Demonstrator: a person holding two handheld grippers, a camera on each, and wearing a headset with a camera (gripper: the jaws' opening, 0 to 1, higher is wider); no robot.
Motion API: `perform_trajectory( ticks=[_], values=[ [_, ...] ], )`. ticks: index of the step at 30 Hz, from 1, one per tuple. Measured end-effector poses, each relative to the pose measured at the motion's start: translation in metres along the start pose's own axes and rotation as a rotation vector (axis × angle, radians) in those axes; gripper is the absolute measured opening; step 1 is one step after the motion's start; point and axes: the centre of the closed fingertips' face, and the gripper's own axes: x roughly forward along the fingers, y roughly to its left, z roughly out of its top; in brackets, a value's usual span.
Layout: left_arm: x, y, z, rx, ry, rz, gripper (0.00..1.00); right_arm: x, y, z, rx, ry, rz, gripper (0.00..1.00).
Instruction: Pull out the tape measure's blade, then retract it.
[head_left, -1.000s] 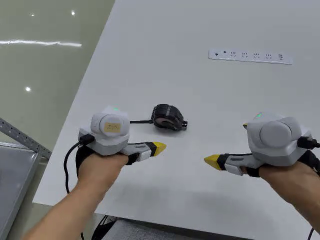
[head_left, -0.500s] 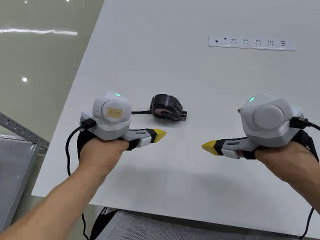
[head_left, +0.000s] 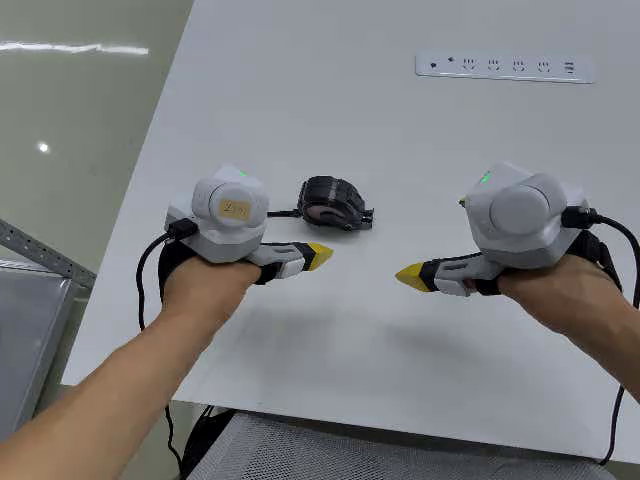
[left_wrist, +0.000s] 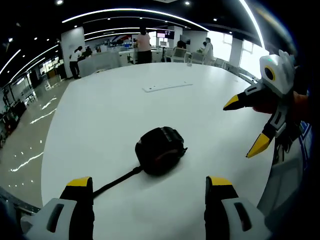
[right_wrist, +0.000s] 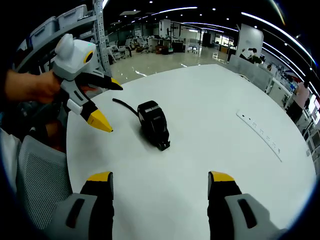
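The left tool (head_left: 315, 257) and right tool (head_left: 412, 276) hang spread. The tape measure (head_left: 335, 203), near the surface's (head_left: 400, 120) left edge, looks hard and compact: clamp its body, pull its hooked end.

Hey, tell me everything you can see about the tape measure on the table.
The tape measure is a black case, rubbery-looking, with a reddish round side panel. Its blade looks retracted, the hook at the case's mouth. A thin black strap trails from it. It rests on the white table, untouched, just ahead of the open left gripper and right gripper.
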Motion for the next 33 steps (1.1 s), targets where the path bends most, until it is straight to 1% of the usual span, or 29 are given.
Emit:
perform_trajectory(
  ticks=[13,24,28,32,33],
  values=[
    [0.013,0.004,0.001,0.043,0.018,-0.019,0.88,0.021,-0.002,0.000,-0.050,0.023,0.039,0.77],
    [0.028,0.003,0.004,0.100,0.033,-0.051,0.86,0.036,-0.003,0.007,-0.122,0.031,0.073,0.75],
    [0.031,0.002,0.005,0.122,0.037,-0.063,0.85,0.042,-0.002,0.008,-0.150,0.035,0.087,0.73],
    [0.032,0.002,0.006,0.128,0.037,-0.065,0.84,0.043,-0.001,0.008,-0.161,0.035,0.093,0.70],
    [0.033,0.002,0.006,0.139,0.039,-0.069,0.84,0.045,-0.001,0.008,-0.171,0.037,0.098,0.70]
  ],
)
